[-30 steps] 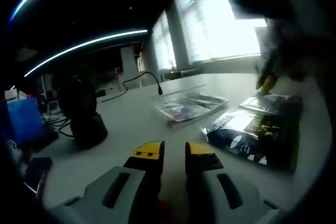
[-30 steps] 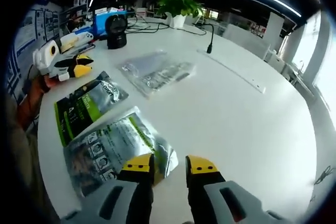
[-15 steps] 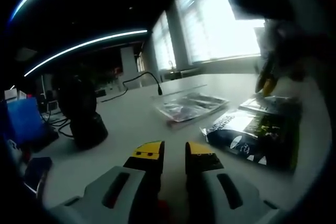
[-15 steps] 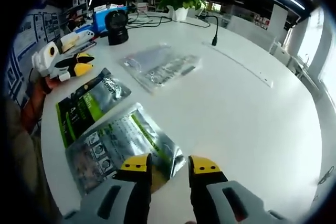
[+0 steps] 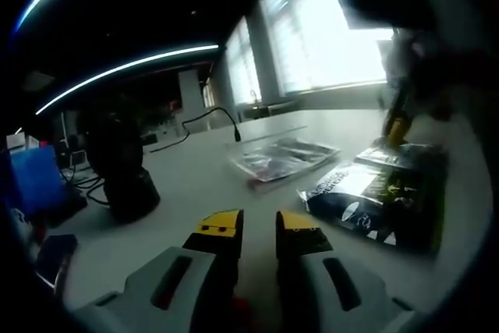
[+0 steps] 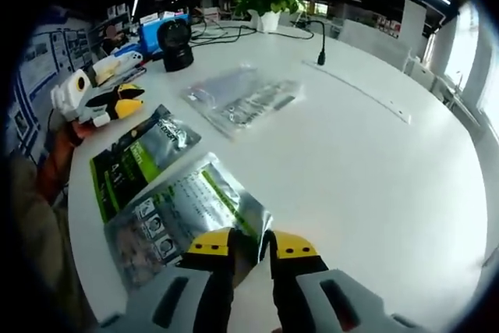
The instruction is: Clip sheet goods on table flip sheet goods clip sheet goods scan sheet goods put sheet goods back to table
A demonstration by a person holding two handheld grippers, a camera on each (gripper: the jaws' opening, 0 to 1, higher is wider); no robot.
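In the right gripper view the right gripper [image 6: 243, 244] sits at 6 o'clock with its yellow-tipped jaws drawn close on the near corner of a silver sheet pouch [image 6: 183, 216], and the foil edge lies between the tips, so it looks clamped on that corner; the silver sheet pouch lies flat on the white surface [image 6: 374, 177], its long axis running from 5 o'clock up toward 9 o'clock, its face printed with small pictures, text and a green stripe; just beside it toward 10 o'clock lies a green-and-silver pouch [image 6: 140, 159], long axis slanting from 8 to 1 o'clock; a clear packet [image 6: 240, 99] lies well apart toward 12 o'clock; the left gripper [image 6: 117, 104] rests near the surface edge at 10 o'clock; a black scanner [image 6: 177, 44] stands at 11 o'clock; in the left gripper view the left gripper's jaws stand a little apart with nothing between them, low over the surface, with the dark-looking pouches at 3 o'clock.
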